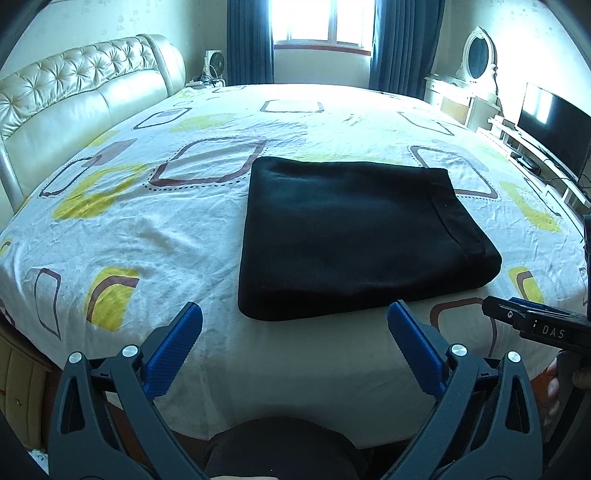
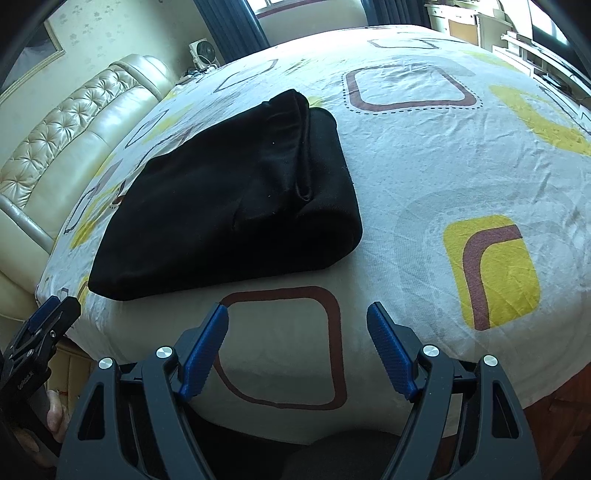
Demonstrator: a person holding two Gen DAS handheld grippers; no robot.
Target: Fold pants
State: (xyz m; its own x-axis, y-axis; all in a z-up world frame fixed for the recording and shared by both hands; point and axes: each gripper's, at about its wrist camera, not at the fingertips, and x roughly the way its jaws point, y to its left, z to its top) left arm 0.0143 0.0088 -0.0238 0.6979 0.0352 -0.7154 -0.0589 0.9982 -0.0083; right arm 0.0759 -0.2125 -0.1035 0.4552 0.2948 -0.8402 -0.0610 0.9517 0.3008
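The left gripper (image 1: pixel 294 314) has its blue-padded fingers (image 1: pixel 173 350) spread wide with nothing between them, hanging above the near edge of the bed (image 1: pixel 184 229), its tips just short of the pants' near edge. The right gripper (image 2: pixel 297 314) is likewise spread and empty, over a bare brown-outlined square of the sheet at the near edge; in the left wrist view it shows at the right border (image 1: pixel 535 325), apart from the cloth.

The black pants (image 1: pixel 351 236) lie folded into a thick, roughly square bundle on the patterned sheet, flat, nearer the near edge than the far one and about midway between the headboard side and the foot side. In the right wrist view the pants (image 2: pixel 229 199) sit ahead and to the left of the fingers. Their near edge is a rounded fold running along the bed's near edge; a stitched hem or waistband strip runs along the foot-side edge, from near to far. The bundle is only slightly longer near-to-far than across, so its long axis points roughly toward the window (image 1: pixel 321 22).

Bare sheet surrounds the bundle on all sides: a wide stretch toward the tufted headboard (image 1: pixel 74 96), a wide stretch toward the foot side, where a television (image 1: pixel 554 129) and a dressing table (image 1: pixel 465 96) stand beyond the bed, a deep stretch toward the far edge, and a narrow strip at the near edge.
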